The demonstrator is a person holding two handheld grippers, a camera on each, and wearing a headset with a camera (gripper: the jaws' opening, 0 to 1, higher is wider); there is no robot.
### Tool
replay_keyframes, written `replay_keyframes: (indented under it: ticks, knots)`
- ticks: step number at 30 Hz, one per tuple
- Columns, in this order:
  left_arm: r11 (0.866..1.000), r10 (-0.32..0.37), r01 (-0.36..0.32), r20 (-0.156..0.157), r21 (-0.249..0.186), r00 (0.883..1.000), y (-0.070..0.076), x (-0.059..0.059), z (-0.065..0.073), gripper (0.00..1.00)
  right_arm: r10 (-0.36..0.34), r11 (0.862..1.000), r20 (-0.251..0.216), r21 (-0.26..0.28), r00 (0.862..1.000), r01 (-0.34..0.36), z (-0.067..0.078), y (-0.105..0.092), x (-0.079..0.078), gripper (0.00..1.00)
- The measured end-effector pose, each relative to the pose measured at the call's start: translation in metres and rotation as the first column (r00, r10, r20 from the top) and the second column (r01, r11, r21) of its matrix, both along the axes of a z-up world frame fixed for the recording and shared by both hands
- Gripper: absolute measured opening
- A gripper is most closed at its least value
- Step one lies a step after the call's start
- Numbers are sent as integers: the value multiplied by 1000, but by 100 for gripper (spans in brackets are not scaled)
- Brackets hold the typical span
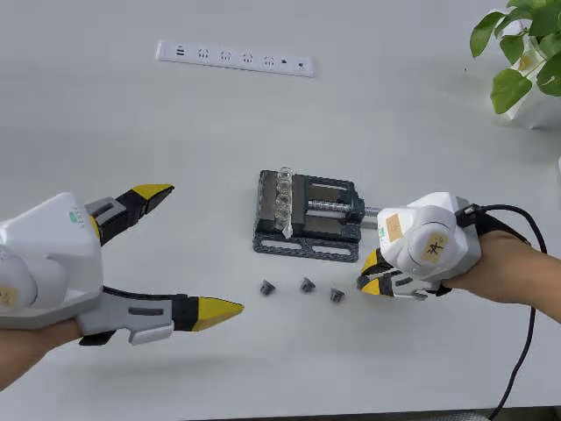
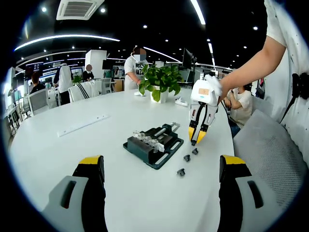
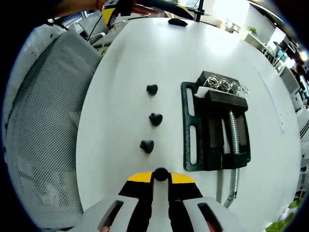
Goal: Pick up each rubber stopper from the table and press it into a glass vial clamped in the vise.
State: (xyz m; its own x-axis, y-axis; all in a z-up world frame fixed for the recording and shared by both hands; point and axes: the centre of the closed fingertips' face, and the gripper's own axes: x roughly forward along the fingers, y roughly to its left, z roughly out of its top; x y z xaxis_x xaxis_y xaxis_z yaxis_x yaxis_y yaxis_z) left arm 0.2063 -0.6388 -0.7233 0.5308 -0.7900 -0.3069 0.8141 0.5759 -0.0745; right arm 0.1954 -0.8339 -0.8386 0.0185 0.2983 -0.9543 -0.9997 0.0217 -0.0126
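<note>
A dark vise sits mid-table with a row of several clear glass vials clamped in its jaws. Three dark rubber stoppers lie in a line on the white table just in front of it. My right gripper hovers low at the right end of that line, shut on a fourth rubber stopper pinched between its yellow tips. My left gripper stands wide open at the left, nothing between its fingers, well apart from the vise.
A white power strip lies at the back of the table. A potted plant stands at the back right corner. A mesh office chair is beside the table edge. People stand far behind the table.
</note>
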Motion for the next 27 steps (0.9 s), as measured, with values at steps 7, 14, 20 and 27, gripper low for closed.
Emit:
replay_keyframes:
  ticks: [7, 14, 20, 27]
  knots:
    - [1000, -3, 3, 1, 0, 1000, 0, 0, 0, 99, -7, 1000, 7, 13, 1000, 7, 6, 3, 0, 7]
    - [1000, -12, 12, 2, 6, 1000, -1, 0, 0, 99, -16, 999, 16, 45, 1000, 15, 24, 12, 6, 7]
    - [999, -28, 28, 3, 17, 1000, -1, -1, 0, 99, -24, 996, 21, 88, 999, 22, 46, 26, 12, 7]
    - [998, -52, 51, 7, 41, 999, 2, -1, 0, 99, -32, 990, 39, 142, 999, 26, 73, 48, 32, 7]
